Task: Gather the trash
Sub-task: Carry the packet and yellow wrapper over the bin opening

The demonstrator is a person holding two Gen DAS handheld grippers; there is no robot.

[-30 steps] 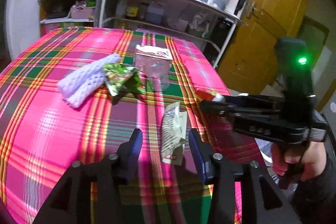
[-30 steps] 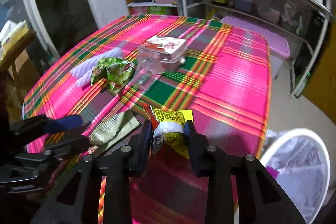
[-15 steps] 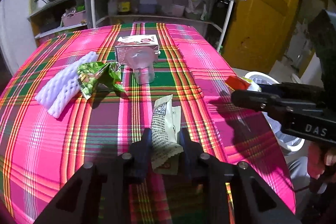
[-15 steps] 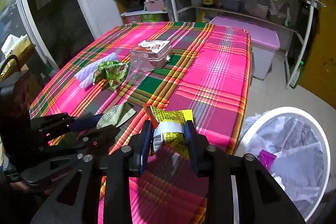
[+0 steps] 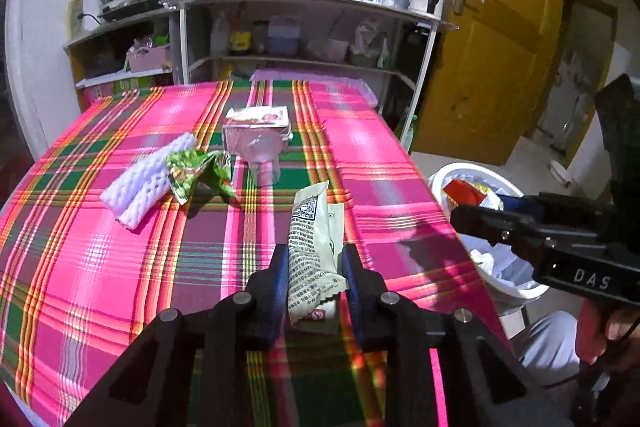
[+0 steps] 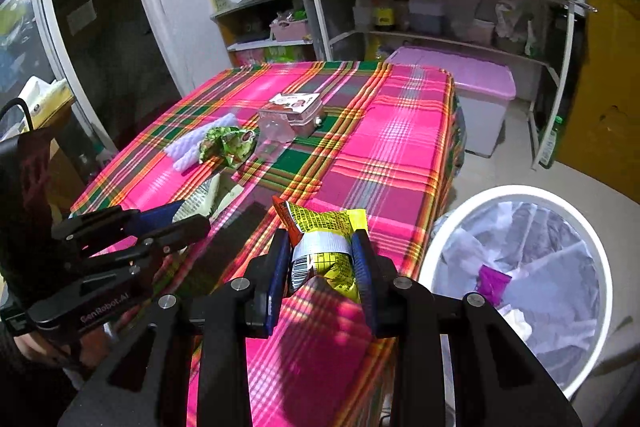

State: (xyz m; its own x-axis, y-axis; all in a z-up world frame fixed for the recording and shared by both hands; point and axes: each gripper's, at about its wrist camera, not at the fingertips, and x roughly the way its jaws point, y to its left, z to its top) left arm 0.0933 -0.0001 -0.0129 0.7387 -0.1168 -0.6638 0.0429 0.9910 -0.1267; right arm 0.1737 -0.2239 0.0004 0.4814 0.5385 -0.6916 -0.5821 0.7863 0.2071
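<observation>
— Left wrist view first: what does your left gripper [image 5: 314, 269] have?

— My jaws have just been closing, and they now pinch a pale green wrapper [image 5: 316, 243], lifted off the plaid tablecloth [image 5: 120, 267].

— And the right gripper [image 6: 322, 263]?

— It's clamped narrowly on a yellow snack packet [image 6: 324, 239], near the table's edge, beside the white bin [image 6: 592, 235].

— What's on the table?

— A white foam net [image 5: 140, 183], a crumpled green bag [image 5: 196, 171] touching it, and a clear box [image 5: 256, 131].
</observation>
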